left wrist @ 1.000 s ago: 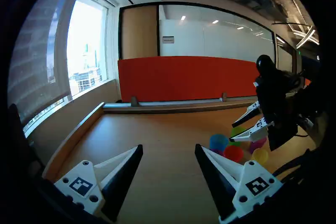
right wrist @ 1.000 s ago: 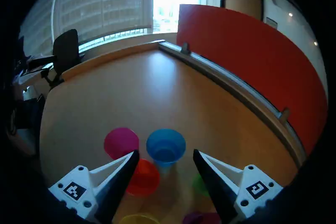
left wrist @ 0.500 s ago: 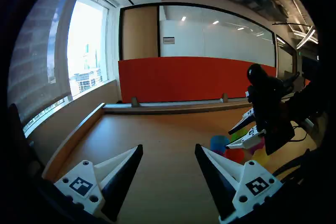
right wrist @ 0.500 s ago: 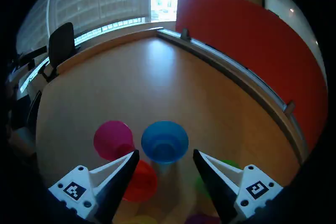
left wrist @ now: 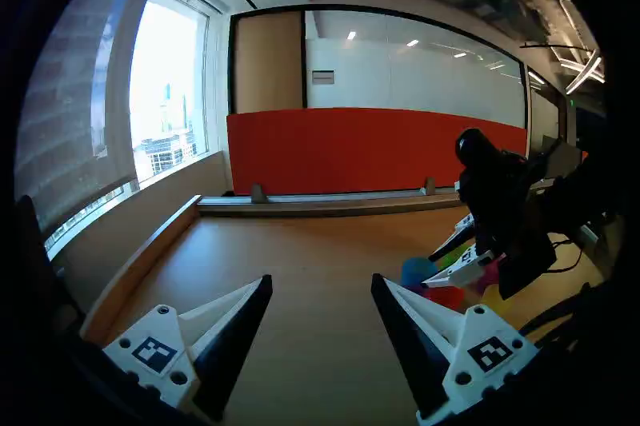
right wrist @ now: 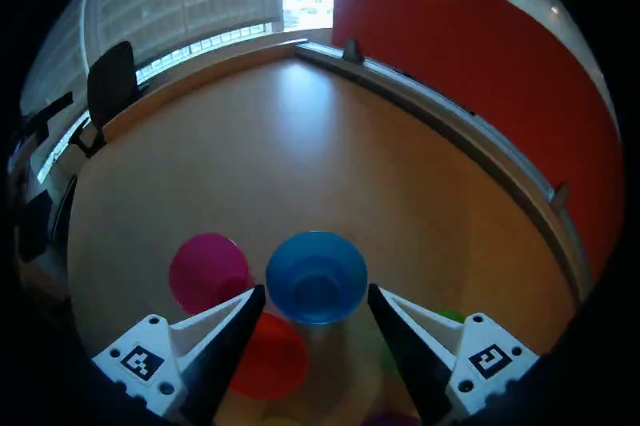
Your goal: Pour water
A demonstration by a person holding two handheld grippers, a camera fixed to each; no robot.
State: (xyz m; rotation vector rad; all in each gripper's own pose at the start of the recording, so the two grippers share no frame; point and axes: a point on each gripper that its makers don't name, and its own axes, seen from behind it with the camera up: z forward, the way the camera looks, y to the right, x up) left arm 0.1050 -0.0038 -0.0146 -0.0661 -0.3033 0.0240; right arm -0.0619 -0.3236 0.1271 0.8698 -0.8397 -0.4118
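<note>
Left gripper view: the left tool hangs released, fingers spread, over the bare wooden surface; the right tool is over the blue cup. Right gripper view: the right tool is released, the blue cup upright between its fingertips, a pink cup and a red cup just beside it, all well apart from the surface's edge along the red divider

Blue cup between spread fingers

Tabletop ahead open up to red partition; pink cup, red cup crowd blue cup.
</note>
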